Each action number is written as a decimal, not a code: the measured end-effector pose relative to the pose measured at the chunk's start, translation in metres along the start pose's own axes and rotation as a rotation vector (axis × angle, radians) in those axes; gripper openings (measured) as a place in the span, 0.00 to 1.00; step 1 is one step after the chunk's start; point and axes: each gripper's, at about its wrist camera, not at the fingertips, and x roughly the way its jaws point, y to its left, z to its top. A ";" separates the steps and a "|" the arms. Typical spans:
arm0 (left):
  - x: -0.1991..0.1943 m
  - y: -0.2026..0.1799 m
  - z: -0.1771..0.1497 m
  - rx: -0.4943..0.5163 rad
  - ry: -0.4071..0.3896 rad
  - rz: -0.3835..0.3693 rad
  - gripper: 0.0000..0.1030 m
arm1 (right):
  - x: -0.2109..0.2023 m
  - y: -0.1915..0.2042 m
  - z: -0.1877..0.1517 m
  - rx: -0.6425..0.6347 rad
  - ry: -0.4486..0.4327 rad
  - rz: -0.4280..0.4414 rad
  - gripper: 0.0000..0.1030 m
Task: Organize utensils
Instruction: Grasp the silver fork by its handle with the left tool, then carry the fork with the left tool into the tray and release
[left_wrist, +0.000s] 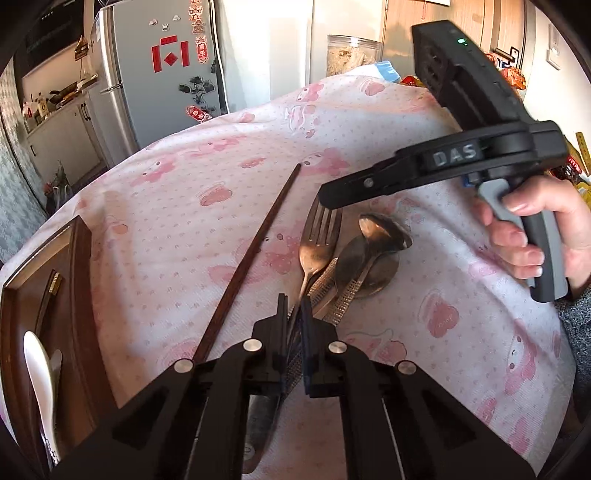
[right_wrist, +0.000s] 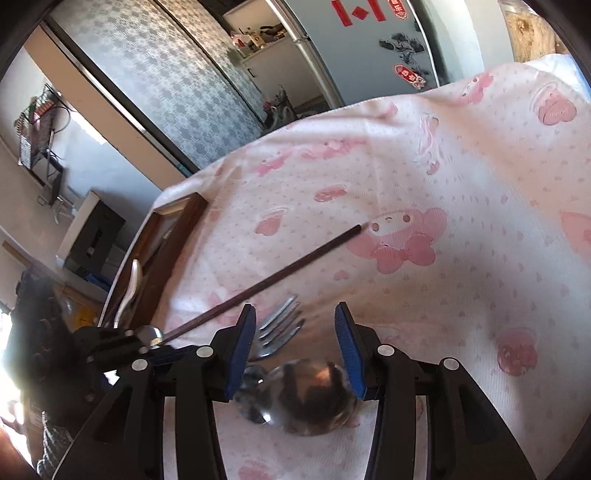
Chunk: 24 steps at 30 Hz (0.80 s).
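A metal fork, two metal spoons and a dark wooden chopstick lie on the pink-patterned tablecloth. My left gripper is shut on the fork's handle, low over the cloth. My right gripper is open and hovers above the spoon bowls, with the fork tines between its fingers. In the left wrist view the right gripper hangs just over the fork tines. The chopstick also shows in the right wrist view.
A dark wooden tray sits at the left table edge and holds a white ceramic spoon and a chopstick. A fridge stands behind the table. Jars and snack packets crowd the far right.
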 end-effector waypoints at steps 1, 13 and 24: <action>0.000 0.000 0.000 -0.003 0.000 0.000 0.07 | 0.001 0.000 0.000 -0.004 0.003 -0.001 0.39; -0.012 -0.007 -0.003 0.007 -0.037 0.018 0.42 | -0.033 0.045 0.001 -0.166 -0.119 -0.031 0.07; -0.027 -0.003 -0.005 -0.006 -0.067 0.045 0.12 | -0.062 0.082 0.009 -0.245 -0.185 -0.055 0.05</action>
